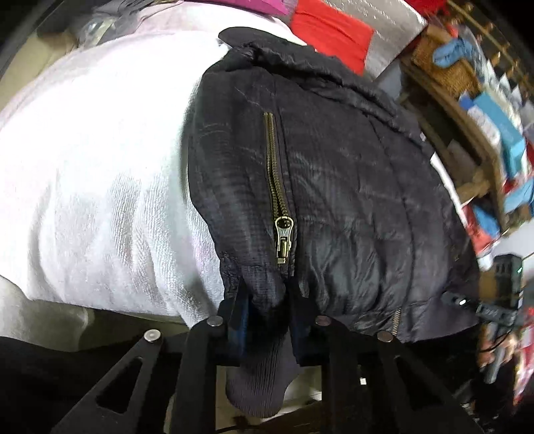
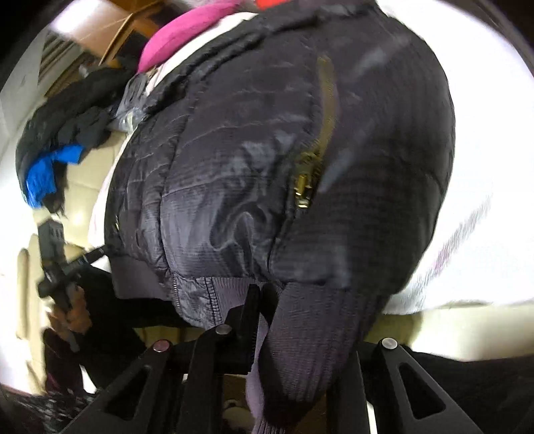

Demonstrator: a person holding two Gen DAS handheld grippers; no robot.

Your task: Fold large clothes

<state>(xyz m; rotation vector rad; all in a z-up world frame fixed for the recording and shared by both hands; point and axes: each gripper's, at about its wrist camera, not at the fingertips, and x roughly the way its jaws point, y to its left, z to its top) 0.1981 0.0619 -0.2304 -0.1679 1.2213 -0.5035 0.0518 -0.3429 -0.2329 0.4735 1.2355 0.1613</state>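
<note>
A dark quilted jacket (image 1: 333,183) with a brass zip (image 1: 277,187) lies on a white textured cloth (image 1: 100,167). My left gripper (image 1: 267,300) is shut on the jacket's near edge, and a ribbed cuff (image 1: 263,374) hangs down between its fingers. In the right wrist view the same jacket (image 2: 233,167) fills the frame. My right gripper (image 2: 270,303) is shut on its ribbed hem; the sleeve (image 2: 310,334) drapes over and hides the right finger. Each gripper also shows at the edge of the other's view: the right gripper (image 1: 500,307) and the left gripper (image 2: 56,267), held by a hand (image 2: 73,310).
A red cloth (image 1: 330,30) and a magenta cloth (image 2: 187,36) lie beyond the jacket. A wooden shelf (image 1: 467,133) crowded with boxes stands to one side. A heap of dark clothes with a blue piece (image 2: 43,177) lies on the other side.
</note>
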